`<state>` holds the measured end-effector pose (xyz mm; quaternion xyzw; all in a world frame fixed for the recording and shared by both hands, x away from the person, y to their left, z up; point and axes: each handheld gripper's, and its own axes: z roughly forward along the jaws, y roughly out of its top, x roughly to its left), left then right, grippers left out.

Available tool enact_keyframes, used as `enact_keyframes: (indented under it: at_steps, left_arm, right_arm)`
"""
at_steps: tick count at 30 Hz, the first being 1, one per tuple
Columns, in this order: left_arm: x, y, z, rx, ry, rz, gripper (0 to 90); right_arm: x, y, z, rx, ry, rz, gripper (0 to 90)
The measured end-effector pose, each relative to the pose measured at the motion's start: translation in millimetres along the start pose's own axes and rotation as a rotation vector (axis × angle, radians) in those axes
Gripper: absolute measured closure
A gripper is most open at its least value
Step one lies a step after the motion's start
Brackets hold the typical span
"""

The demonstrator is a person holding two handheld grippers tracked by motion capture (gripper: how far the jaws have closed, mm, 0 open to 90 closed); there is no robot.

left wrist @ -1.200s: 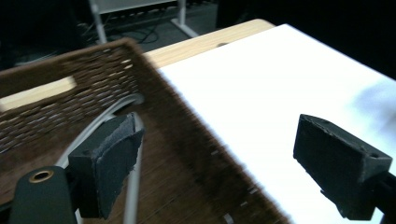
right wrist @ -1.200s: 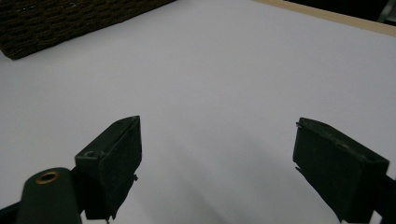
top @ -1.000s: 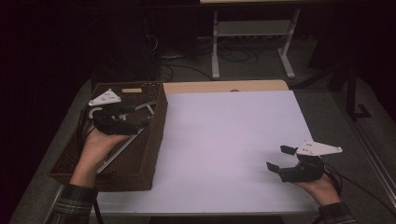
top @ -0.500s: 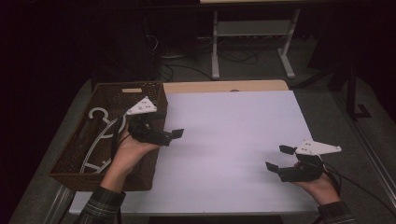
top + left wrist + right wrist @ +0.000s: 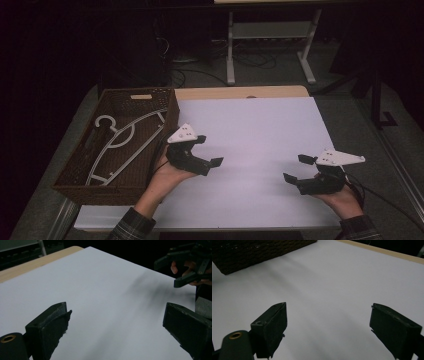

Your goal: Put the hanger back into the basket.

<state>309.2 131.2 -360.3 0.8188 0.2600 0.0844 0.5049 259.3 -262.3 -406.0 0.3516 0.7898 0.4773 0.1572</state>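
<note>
At the left side of the table (image 5: 250, 130), a dark woven basket (image 5: 75, 177) holds the white hangers (image 5: 117, 145), which lie flat on its floor, hooks toward the far left corner and long arms running diagonally from the near left to the far right corner. They are the work in hand as far as I can judge, and neither gripper touches them.

Just beside the basket's right wall, over the white sheet, the left gripper (image 5: 209, 150) hovers with its fingers (image 5: 53, 325) spread wide and nothing between them; it points toward the middle of the table, away from the basket. The hangers therefore lie behind and to the left of those fingers, on the other side of the wicker wall. Well apart, near the table's right front corner, the right gripper (image 5: 296, 169) sits low, its fingers (image 5: 273, 327) likewise released and empty, aimed leftward across the bare sheet toward the basket (image 5: 259, 251).

The left hand is plainly the nearer one. A reach for the hangers would, I judge, call for that gripper to swing back over the rim and come down across a hanger's arm rather than along it, since the thin rods run slantwise.
</note>
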Motion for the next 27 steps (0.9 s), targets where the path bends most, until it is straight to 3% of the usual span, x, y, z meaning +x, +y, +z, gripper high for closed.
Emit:
enact_keyframes:
  at_steps: [5,15,20,27]
  left_arm:
    - [-2.8,-16.3,9.8,0.033,0.001,0.005,5.9]
    - [0.0,-45.9,10.3,0.02,0.039,0.0,4.8]
    - [4.8,-52.0,10.7,0.017,0.064,-0.006,3.2]
    - [3.5,-53.8,14.3,0.043,0.059,0.006,3.2]
  right_arm:
    - [0.2,-0.2,0.8,0.005,0.0,-0.003,14.0]
    - [0.9,-1.0,1.4,0.004,0.0,-0.002,12.5]
    - [3.0,-2.1,2.7,0.013,0.014,-0.01,10.4]
    - [2.9,-3.9,2.6,0.015,0.014,-0.013,10.1]
